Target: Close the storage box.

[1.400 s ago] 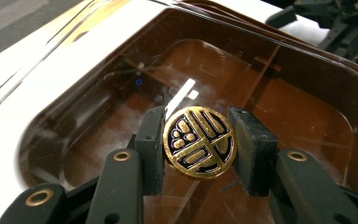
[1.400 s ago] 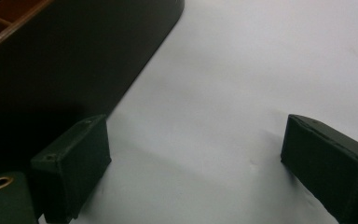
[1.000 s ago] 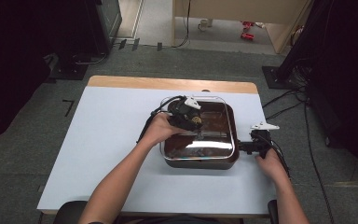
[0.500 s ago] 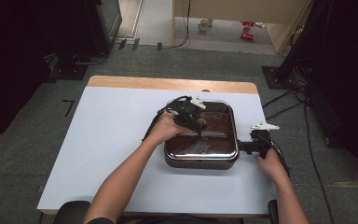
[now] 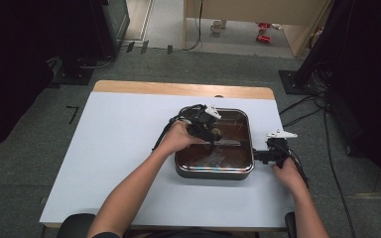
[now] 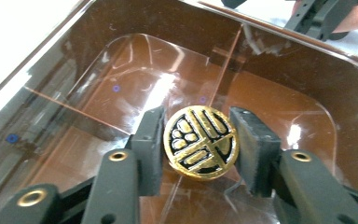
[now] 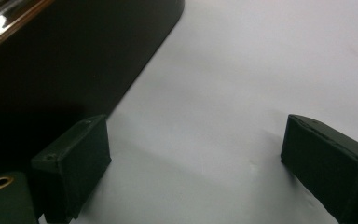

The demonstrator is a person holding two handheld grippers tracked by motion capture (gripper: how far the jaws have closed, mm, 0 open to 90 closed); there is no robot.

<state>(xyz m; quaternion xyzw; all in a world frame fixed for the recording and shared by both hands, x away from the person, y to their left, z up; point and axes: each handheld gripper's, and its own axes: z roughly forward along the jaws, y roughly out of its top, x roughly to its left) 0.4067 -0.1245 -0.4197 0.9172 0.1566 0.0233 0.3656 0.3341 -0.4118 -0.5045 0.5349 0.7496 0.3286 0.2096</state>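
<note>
Right now the left tool [image 6: 199,149] sits over the brown glass lid [image 5: 238,148] of a square pan [image 5: 213,171] on the counter [image 5: 119,148], its jaws set on either side of the round gold-and-black knob [image 6: 200,141] at the lid's middle; the left jaw touches the knob, the right jaw stands just off it. Beside the pan's right edge, the right tool [image 7: 191,163] rests low over the counter with its jaws spread wide and nothing between them.
</note>
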